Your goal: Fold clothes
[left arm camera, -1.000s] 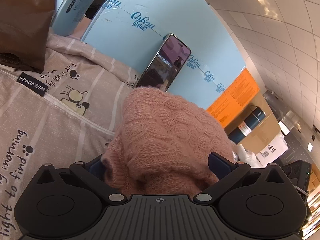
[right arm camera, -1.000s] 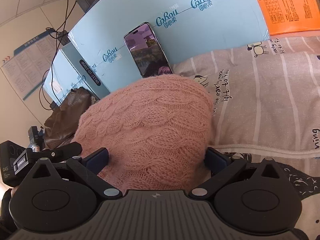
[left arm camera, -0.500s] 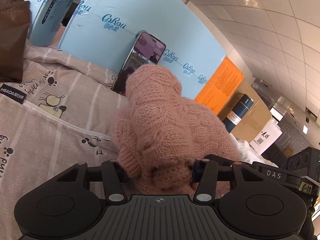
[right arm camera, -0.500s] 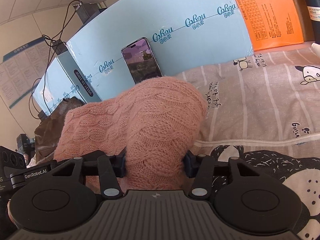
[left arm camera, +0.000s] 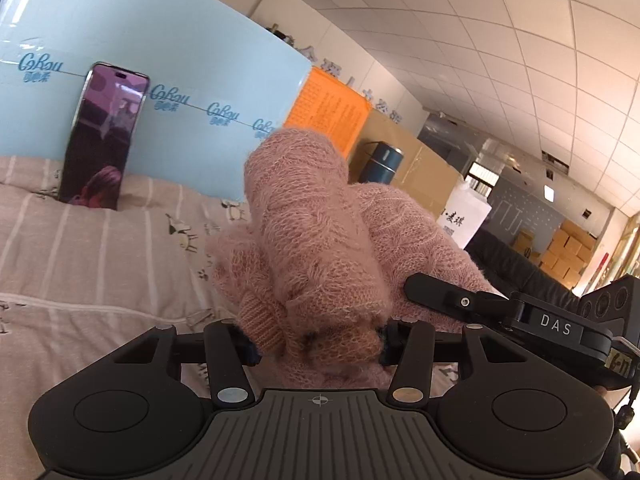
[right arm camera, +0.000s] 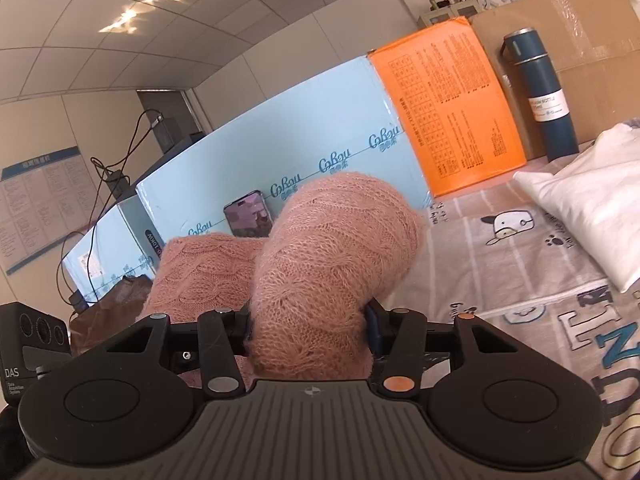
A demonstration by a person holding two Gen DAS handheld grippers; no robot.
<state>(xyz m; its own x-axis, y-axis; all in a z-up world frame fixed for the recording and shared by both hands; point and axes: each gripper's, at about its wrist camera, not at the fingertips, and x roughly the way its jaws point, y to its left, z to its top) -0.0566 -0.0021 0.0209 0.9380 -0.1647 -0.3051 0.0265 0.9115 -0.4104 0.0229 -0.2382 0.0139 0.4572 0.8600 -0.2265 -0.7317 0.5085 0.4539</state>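
Your left tongs point(left arm camera: 318, 346) clench a bunched fold of the fuzzy pink cable-knit sweater point(left arm camera: 316, 240); your right tongs point(right arm camera: 308, 330) clench another thick roll of it point(right arm camera: 332, 256). The sweater is lifted above the striped cartoon-print bedsheet point(right arm camera: 500, 264), in front of the phone point(left arm camera: 102, 136) leaning on the smooth pale-blue box point(left arm camera: 192, 52).

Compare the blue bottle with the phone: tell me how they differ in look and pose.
The bottle is a dark blue cylinder with a white label; the phone is a flat slab with a glossy, purplish screen. The bottle stands upright by the brown cardboard box; the phone leans back on the light blue box. The phone's foot rests on the striped bedding; the bottle's base is hidden. Both are tall, narrow and at the back of the bed.
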